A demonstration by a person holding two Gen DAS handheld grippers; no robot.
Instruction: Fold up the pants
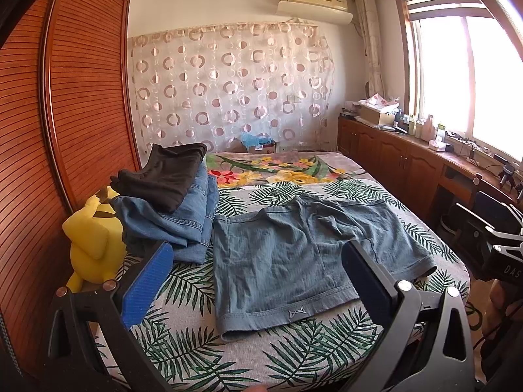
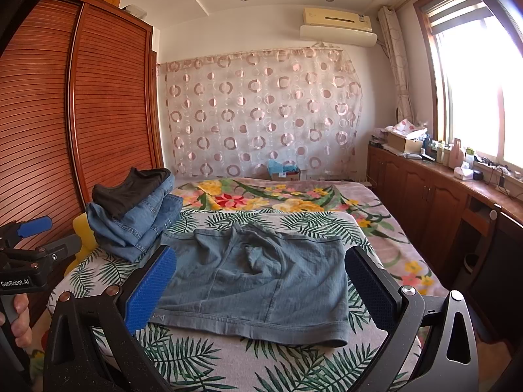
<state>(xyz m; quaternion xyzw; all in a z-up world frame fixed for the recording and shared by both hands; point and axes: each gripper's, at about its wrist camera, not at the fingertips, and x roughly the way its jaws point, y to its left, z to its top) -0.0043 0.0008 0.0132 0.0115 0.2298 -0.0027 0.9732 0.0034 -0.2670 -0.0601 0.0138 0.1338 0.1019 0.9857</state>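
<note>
Both tools stand wide apart at the fingers and grip nothing: the left tool [image 1: 258,281] hangs above the near left part of the bed [image 1: 330,352], and the right tool [image 2: 261,287] hangs a little further right, each looking down its blue pads onto the cloth. The pants [image 1: 294,258], a pair of blue-grey shorts, lie spread flat but rumpled on the leaf-print cover just beyond the fingertips, one hemmed edge near, the creased middle running far. To start the fold well, I judge each tool should drop to one near corner of the pants, pinch only the cloth and not the cover beneath, then lift both together so the fabric stays taut. A stack of folded jeans [image 1: 183,219] sits far left, just beside the pants, with a yellow plush toy [image 1: 91,241] at the bed's left edge.
</note>
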